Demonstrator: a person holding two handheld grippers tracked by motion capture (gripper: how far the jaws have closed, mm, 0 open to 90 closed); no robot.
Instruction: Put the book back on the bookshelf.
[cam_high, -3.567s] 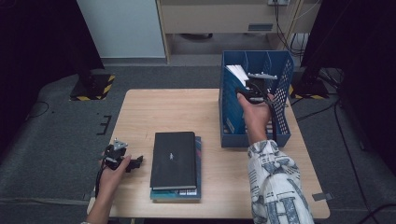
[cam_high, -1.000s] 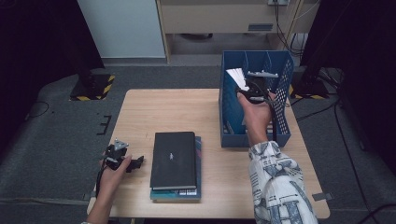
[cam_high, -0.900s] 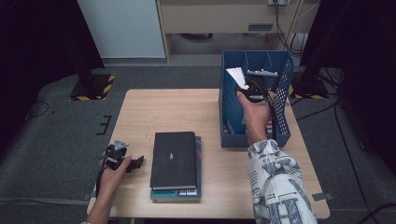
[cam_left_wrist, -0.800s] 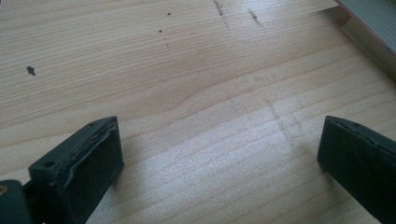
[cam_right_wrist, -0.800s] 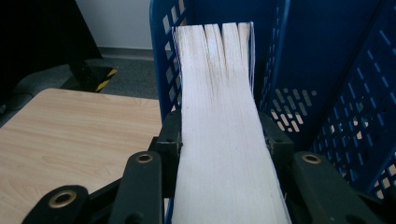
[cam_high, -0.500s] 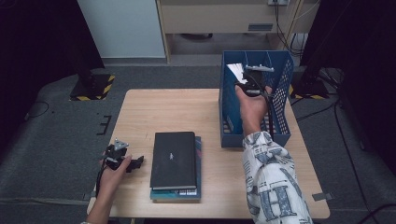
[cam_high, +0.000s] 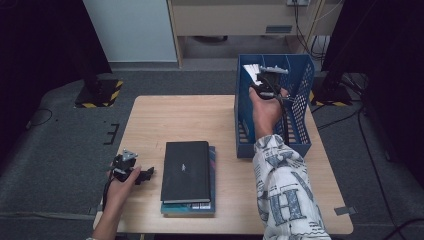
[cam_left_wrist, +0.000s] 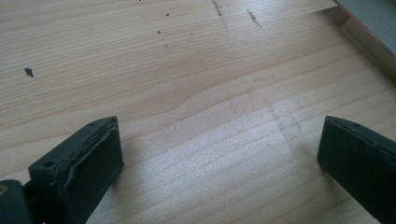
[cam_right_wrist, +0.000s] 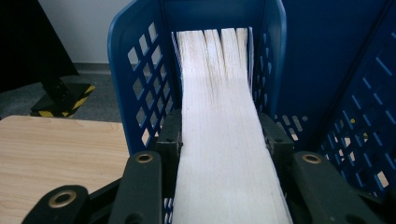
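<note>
Wooden table (cam_high: 180, 120) (pale) bears book stack (cam_high: 189, 172), blue file rack (cam_high: 270, 147).

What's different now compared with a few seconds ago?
The right gripper, clamped on a thick book throughout, has pushed it farther toward the back of the blue file holder. The left gripper stayed open on the table, and the book stack is unmoved.

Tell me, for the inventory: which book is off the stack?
The white-paged book in the right gripper, standing in the blue rack; the others lie stacked.
</note>
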